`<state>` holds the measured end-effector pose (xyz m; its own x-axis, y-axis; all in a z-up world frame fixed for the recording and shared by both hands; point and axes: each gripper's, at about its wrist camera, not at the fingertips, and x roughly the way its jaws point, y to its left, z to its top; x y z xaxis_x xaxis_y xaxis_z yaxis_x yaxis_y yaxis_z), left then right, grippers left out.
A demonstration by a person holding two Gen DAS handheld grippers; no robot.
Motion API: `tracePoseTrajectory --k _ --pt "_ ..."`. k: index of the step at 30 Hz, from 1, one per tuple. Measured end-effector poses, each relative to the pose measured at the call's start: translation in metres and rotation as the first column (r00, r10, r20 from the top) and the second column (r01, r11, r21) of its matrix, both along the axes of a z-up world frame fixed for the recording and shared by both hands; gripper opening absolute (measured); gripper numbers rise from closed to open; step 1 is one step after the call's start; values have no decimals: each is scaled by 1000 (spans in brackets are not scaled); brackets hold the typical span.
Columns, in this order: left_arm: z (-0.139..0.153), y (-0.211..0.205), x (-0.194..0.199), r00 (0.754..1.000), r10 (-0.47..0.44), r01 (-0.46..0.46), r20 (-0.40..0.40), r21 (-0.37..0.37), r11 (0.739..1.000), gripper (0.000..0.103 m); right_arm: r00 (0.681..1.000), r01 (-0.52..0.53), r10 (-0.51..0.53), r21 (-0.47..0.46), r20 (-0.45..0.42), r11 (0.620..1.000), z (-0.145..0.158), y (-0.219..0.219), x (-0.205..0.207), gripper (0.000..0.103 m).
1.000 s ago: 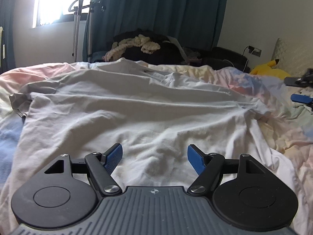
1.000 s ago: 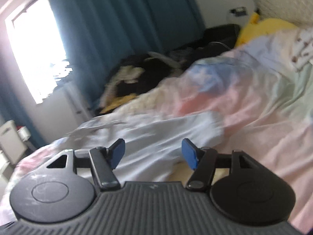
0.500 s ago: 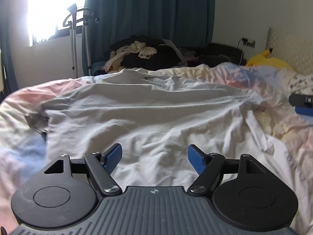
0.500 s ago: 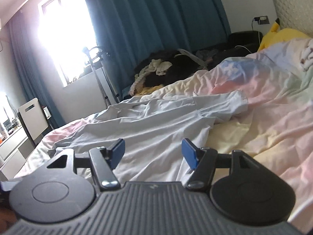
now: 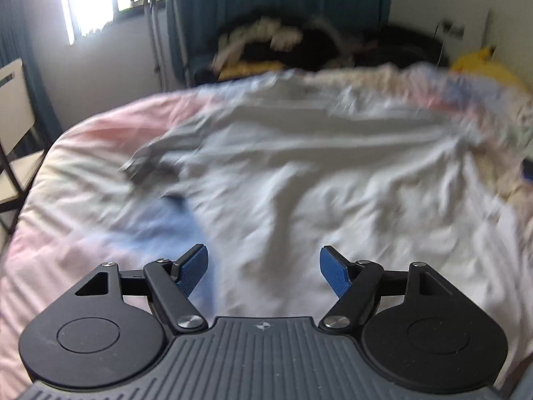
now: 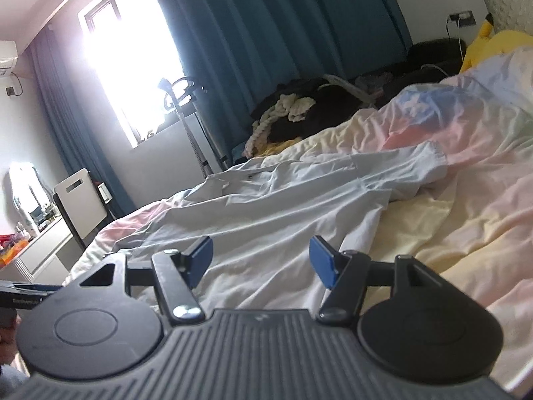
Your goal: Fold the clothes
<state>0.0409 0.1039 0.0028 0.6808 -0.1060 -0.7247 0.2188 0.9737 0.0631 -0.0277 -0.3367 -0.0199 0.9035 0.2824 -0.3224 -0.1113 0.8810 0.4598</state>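
Note:
A white short-sleeved shirt lies spread flat and wrinkled on a pastel bedspread. In the left wrist view, which is motion-blurred, my left gripper hovers open over the shirt's near hem, nothing between its blue pads. In the right wrist view the same shirt stretches away, one sleeve lying to the right. My right gripper is open above the shirt's near edge, holding nothing.
A heap of dark and cream clothes sits beyond the bed by teal curtains. A yellow plush toy lies at the head end. A white chair and a clothes stand are at the left.
Both grippers have pulled back and swung left. The left view now shows more of the bed's left edge and the chair. Both stay open.

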Motion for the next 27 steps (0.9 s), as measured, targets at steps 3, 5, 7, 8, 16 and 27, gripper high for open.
tracePoseTrajectory --k 3,5,7,8,16,27 --pt "-5 12 1 996 -14 15 -87 5 1000 77 1000 -9 9 29 0 1000 -1 -1 1 66" --pt "-8 21 1 989 -24 25 -145 7 1000 77 1000 -16 16 40 -1 999 -1 -2 1 66" --pt "-11 29 2 979 -33 35 -202 9 999 77 1000 -18 18 39 -8 999 -2 -1 3 66" --pt "-15 33 -1 974 -40 42 -225 7 999 77 1000 -19 20 42 -13 999 -3 -1 3 66" --pt "-37 40 1 890 -143 127 -433 -65 990 65 999 -29 31 41 -43 999 -7 4 8 67" --pt "-44 44 -1 818 -109 72 -565 -87 994 3 996 -43 43 10 -81 999 -16 11 13 67"
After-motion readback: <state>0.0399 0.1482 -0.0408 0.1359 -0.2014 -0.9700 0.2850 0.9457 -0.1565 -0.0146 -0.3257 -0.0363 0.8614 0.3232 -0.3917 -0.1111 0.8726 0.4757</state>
